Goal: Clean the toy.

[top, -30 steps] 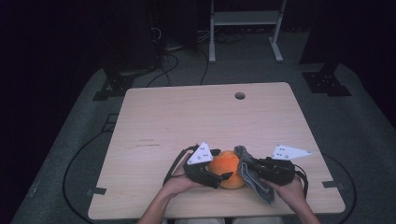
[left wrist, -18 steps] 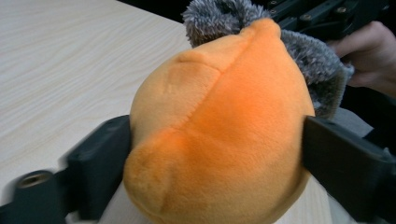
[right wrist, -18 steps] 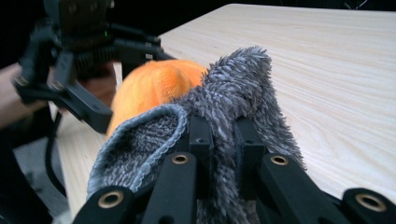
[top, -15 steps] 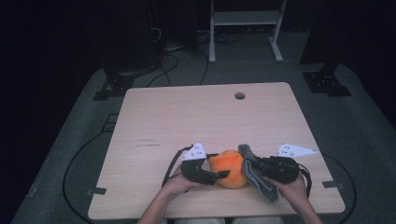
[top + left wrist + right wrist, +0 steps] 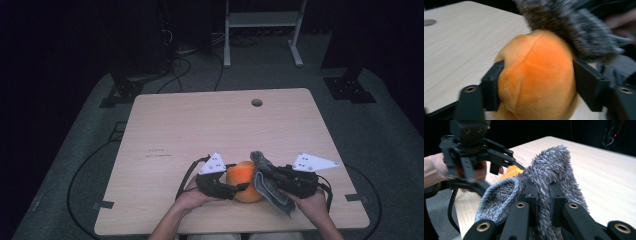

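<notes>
At the near edge of the wooden tabletop (image 5: 200,120), around six o'clock in the high view, a person works two hand-held claws on a pair of soft items. The left claw (image 5: 239,187) straddles an orange plush ball (image 5: 245,181), its jaws set against the ball's flanks after some quick closing and reopening; in the left gripper view the plush (image 5: 536,75) bulges past the jaw faces, so the pads appear to press into it. The right claw (image 5: 266,176), at the ball's three o'clock side, is clamped tight on a grey fuzzy sock (image 5: 272,190), the fabric pinched between jaws (image 5: 541,195) that stand nearly together; the sock's open cuff (image 5: 499,195) gapes toward nine o'clock in the right gripper view.

Both items look light and yielding. The ball should squash rather than slip, so a hold across its widest middle seems safest; its nap may still let it roll out of a shallow pinch. The sock is limp and shaggy, likely to sag and stretch; gripping near the cuff edge would keep its mouth open.
</notes>
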The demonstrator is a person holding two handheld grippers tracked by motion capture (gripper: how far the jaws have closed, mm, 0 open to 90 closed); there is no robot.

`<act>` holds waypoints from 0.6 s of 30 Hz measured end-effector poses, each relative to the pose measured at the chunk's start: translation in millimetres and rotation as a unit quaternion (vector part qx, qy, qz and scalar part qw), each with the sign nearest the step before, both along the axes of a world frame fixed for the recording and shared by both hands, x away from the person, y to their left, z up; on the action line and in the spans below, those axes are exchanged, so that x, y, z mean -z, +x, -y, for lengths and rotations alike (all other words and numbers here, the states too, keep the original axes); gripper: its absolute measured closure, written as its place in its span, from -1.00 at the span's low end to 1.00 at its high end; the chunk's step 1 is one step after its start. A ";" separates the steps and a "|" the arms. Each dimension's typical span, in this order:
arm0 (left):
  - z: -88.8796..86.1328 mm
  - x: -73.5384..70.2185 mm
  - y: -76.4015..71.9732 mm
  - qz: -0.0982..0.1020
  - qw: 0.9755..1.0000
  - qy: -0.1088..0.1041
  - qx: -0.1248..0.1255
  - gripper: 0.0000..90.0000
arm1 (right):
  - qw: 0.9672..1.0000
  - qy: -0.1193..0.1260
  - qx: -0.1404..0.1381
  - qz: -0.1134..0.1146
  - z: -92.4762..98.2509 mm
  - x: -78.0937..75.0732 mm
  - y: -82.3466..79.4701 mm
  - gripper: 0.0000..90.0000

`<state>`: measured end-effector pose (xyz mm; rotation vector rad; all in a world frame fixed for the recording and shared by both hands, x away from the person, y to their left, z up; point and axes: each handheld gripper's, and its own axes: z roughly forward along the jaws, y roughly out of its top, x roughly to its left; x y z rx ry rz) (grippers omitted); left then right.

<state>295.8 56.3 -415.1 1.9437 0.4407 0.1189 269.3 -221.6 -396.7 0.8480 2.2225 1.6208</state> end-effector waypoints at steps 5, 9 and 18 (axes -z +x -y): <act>-0.3 6.0 5.8 0.007 1.000 0.009 -0.003 -0.72 | 1.000 0.002 0.014 -0.009 13.5 5.9 5.4 0.78; 6.7 15.6 5.2 0.011 1.000 0.012 -0.016 -0.53 | 1.000 0.001 0.028 -0.014 17.7 7.7 7.2 0.78; 1.3 -1.0 -0.1 0.035 0.998 0.009 -0.048 -0.17 | 0.999 0.006 0.018 0.029 11.6 -4.1 0.9 0.78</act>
